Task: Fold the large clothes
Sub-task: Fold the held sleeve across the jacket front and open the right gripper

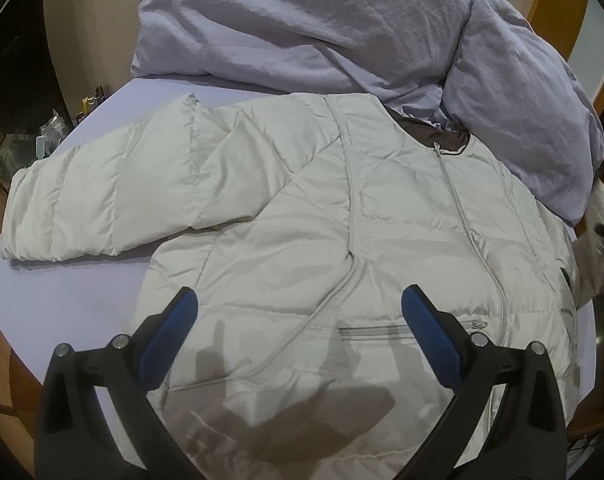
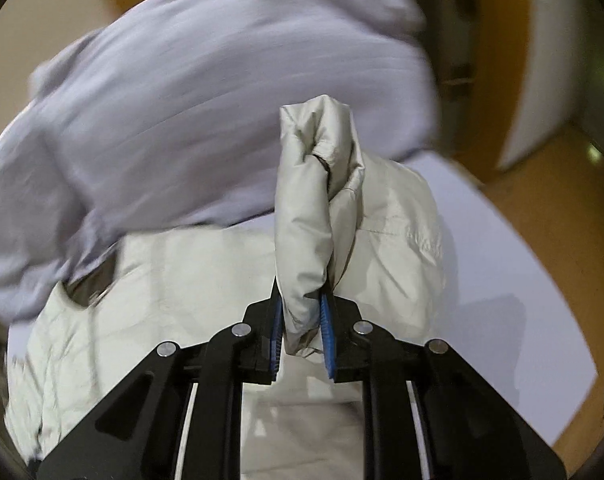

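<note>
In the left wrist view the pale puffer jacket lies front-up and zipped across the lavender bed, collar toward the rumpled duvet at the head end. One sleeve stretches flat toward the bed's left edge, so folding has barely begun. The left gripper hovers over the jacket's lower front, its jaws wide apart with nothing between them. In the right wrist view the right gripper is clamped on the bunched end of the other sleeve, raised off the bed near its right edge. Both sleeves and the body fold appear still to come.
</note>
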The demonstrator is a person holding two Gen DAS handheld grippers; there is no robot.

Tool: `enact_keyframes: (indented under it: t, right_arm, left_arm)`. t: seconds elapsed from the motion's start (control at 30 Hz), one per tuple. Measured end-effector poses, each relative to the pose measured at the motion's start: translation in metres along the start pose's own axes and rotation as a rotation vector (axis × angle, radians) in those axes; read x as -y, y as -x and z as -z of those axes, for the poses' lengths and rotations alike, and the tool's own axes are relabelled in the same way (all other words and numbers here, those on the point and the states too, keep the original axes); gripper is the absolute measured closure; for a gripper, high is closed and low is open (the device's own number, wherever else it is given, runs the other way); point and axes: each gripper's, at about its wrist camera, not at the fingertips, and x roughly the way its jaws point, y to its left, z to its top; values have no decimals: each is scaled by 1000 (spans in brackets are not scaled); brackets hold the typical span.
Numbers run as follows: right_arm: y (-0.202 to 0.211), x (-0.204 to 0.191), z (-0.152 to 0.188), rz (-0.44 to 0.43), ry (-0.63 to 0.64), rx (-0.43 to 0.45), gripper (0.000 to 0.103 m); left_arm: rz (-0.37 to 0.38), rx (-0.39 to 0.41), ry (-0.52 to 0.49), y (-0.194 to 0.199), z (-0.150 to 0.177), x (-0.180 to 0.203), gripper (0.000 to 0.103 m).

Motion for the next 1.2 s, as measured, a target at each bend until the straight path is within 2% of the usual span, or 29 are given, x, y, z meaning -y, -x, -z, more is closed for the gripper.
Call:
enact_keyframes:
  t: [0.03, 0.13, 0.6, 0.87, 1.03, 1.07, 1.17, 1.2]
  right_arm:
    - [-8, -24, 3, -15, 44, -20, 86]
    - [-18, -64, 17, -32, 120, -63, 86]
    - [-45, -188, 66, -219, 328, -201, 86]
    - [-48, -225, 80, -263, 341, -240, 86]
    - [-65, -233, 105, -225, 418, -308, 83]
    - [-64, -233, 107, -232, 420, -311, 78]
    - [-54, -232, 104, -289, 400, -316, 49]
    - [-47, -232, 100, -304, 393, -291, 47]
  left_arm:
    - [-1, -1, 8, 0, 0, -3, 2]
    - [-9, -4, 22, -1, -1, -9, 2]
    - [-21, 6, 81, -1, -8, -36, 2]
    - [-30, 13, 76, -1, -12, -40, 2]
    - [-31, 10, 73, -3, -14, -40, 2]
    - [-31, 9, 71, -4, -14, -40, 2]
    - [-32, 5, 66, -5, -14, -40, 2]
    - [-31, 4, 64, -6, -15, -40, 2]
